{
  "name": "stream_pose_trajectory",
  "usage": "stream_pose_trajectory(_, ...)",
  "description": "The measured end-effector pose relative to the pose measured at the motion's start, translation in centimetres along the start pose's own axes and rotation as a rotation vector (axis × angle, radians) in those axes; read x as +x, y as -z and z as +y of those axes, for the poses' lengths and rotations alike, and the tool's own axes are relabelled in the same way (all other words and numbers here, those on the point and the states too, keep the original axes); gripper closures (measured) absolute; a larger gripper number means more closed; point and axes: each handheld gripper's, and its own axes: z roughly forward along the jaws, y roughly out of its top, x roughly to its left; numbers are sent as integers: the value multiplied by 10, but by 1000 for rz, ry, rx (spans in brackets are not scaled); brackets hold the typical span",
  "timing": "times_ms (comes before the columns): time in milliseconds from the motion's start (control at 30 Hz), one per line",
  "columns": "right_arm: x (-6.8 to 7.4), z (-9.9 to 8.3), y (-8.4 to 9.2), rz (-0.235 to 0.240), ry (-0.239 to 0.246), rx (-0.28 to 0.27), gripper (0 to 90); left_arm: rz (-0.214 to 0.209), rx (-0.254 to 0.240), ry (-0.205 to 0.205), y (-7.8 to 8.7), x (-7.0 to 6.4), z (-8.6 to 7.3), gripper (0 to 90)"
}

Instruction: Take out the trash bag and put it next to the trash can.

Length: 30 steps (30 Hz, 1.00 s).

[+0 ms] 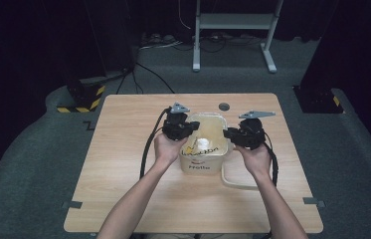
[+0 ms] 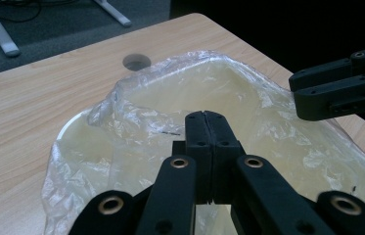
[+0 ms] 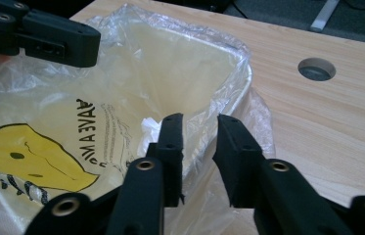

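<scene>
A cream bin [image 1: 205, 164] stands mid-table, lined with a clear plastic bag [image 1: 213, 128] that bears a yellow face print [image 3: 33, 156]. My left gripper [image 1: 190, 130] is at the bin's left rim. Its jaws [image 2: 204, 115] are pressed together, with bag film [image 2: 121, 107] gathered at them over the bin's inside. My right gripper [image 1: 227, 133] is at the right rim. Its jaws [image 3: 199, 120] stand apart astride the rim [image 3: 246, 78], bag film between them and the pads not pressing. Something small and white [image 1: 203, 143] lies inside the bin.
A cream loop-shaped piece [image 1: 235, 183] lies flat on the table right of the bin. A round hole [image 1: 224, 106] is in the tabletop just behind the bin. A white metal stand [image 1: 232, 30] is on the floor beyond the far edge.
</scene>
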Motion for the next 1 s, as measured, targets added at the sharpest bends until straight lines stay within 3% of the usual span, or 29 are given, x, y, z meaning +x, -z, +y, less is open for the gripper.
stream_pose_trajectory(267, 4, 3, 3, -31, 27, 2, 893, -4, -5, -1, 0, -1, 0, 892)
stream_pose_trajectory(433, 8, 8, 4, -32, 49, 11, 900, -11, -8, -3, 0, -2, 0, 892)
stream_pose_trajectory(833, 19, 19, -4, 67, 38, -2, 900, -75, 0, -29, -3, -7, 0, 849)
stream_pose_trajectory(1000, 24, 24, -8, 98, 39, -2, 900, -112, 13, -43, -6, -8, -1, 743)
